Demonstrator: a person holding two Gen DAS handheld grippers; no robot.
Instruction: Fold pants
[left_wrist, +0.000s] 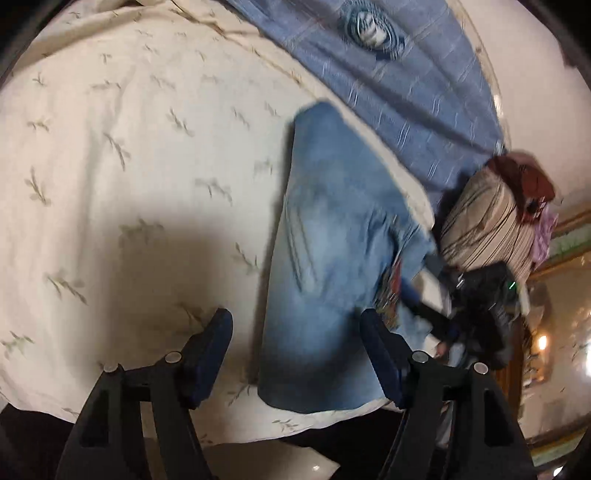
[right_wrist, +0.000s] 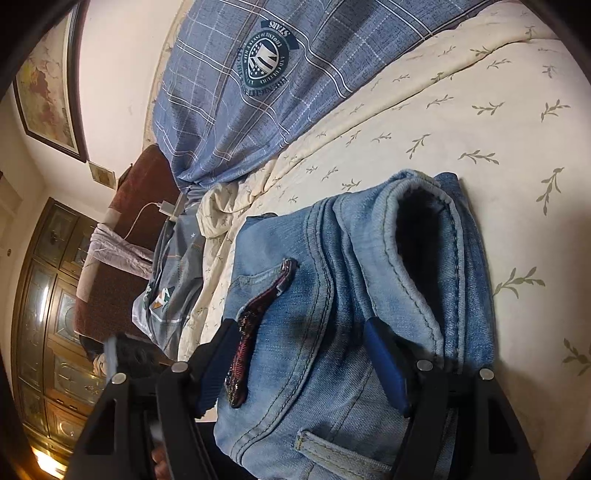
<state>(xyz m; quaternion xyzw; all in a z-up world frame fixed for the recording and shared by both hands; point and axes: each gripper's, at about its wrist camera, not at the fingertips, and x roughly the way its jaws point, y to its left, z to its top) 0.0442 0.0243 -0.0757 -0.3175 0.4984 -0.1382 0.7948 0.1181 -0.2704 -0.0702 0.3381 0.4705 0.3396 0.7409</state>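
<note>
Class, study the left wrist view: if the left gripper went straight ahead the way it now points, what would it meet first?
Most likely the folded jeans: the left gripper stands open with the denim's near edge between its fingers. Depth is unclear, so it might touch the cream bedspread beside them instead.

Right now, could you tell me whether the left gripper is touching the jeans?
Apart: the left wrist view shows the left gripper open, neither pad pressing on the jeans.

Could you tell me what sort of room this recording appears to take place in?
Most likely a bedroom: the jeans lie on a bed with a cream leaf-print bedspread, a blue plaid duvet is bunched behind, and a dark wooden cabinet stands by the wall.
</note>
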